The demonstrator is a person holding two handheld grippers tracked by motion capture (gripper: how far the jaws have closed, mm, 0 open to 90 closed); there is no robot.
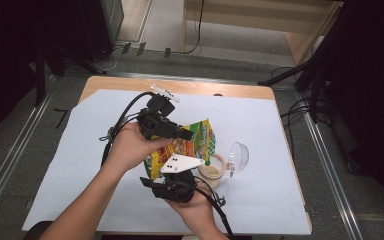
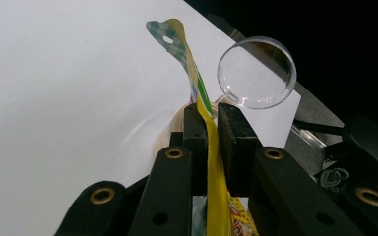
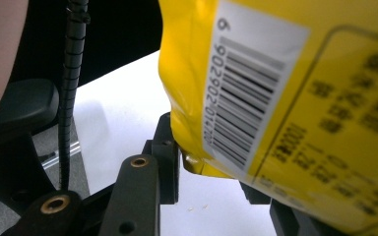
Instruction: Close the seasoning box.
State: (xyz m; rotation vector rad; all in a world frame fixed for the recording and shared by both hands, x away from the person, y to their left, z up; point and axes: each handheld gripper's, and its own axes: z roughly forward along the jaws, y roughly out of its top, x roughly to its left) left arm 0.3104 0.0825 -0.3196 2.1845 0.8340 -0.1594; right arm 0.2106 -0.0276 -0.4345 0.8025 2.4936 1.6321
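The left gripper [image 2: 210, 129] pinches the thin top edge of a yellow plastic snack bag [image 1: 182, 146], held tipped above a small round tub [image 1: 211, 171] with a clear flip lid [image 2: 257, 73] on the white table sheet [image 1: 280, 130]. The right gripper [image 3: 211, 169] clamps the bag's bottom corner by its barcode.

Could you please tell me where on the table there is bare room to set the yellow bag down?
The white sheet lies bare left of the left gripper, along the far edge behind the bag, and right of the jar and its open lid. It is crowded in the middle, where both grippers, including the right gripper, hold the bag over the jar.
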